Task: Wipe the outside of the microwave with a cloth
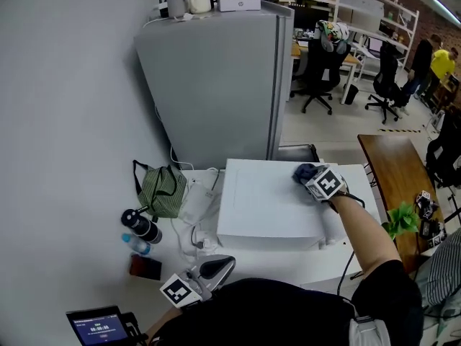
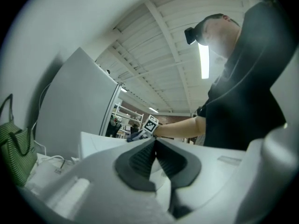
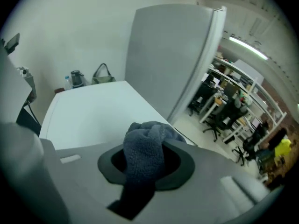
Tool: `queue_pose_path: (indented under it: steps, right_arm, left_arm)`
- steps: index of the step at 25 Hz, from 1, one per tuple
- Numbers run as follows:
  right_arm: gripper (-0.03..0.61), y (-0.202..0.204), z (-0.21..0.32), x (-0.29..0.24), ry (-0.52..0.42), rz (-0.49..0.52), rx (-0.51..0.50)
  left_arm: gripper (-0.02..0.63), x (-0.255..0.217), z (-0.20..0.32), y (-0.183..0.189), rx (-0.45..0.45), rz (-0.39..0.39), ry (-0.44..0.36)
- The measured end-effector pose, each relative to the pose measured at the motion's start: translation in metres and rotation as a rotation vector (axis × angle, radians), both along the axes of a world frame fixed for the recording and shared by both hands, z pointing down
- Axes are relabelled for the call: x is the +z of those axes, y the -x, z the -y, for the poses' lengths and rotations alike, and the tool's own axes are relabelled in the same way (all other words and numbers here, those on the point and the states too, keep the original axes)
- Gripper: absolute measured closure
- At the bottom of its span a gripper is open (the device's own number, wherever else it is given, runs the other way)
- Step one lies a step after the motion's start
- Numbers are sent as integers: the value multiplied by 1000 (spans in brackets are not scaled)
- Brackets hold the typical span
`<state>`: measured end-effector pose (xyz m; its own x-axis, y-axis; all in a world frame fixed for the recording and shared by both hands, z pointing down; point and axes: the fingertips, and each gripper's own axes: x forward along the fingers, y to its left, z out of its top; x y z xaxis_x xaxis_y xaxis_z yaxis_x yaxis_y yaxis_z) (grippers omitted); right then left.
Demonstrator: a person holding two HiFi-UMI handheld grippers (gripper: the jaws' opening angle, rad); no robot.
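— Slippage worries me most. The right gripper (image 3: 145, 164) is clamped on a bunched dark blue cloth (image 3: 142, 146), pressed at the far right corner of the microwave (image 1: 263, 204) top, close to the edge.
— So a hard stroke could drag the wad out of the jaws?
— I think so, or carry it off the edge. Bare jaws might then scrape the white casing.
— And the left gripper (image 2: 155, 157)?
— Closed on nothing, held low by the person's body, well apart from the microwave. Nothing steadies the box, so a firm push might shift it on the worktop (image 1: 288, 262) toward the cables (image 1: 193, 240) at its left.
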<state>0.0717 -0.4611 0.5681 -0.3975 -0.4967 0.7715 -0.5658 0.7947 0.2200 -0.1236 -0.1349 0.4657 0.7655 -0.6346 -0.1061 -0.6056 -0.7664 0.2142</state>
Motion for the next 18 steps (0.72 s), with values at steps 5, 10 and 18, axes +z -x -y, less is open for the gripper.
queue_pose_path:
  steps: [5, 10, 18]
  right_arm:
    - [497, -142, 2, 8, -2, -50, 218]
    - [497, -88, -10, -16, -45, 49, 156]
    - [497, 236, -102, -50, -11, 205, -400]
  left_arm:
    - [611, -1, 3, -28, 61, -2, 2]
    - [611, -3, 2, -39, 89, 2, -1]
    - [611, -2, -10, -9, 22, -25, -12]
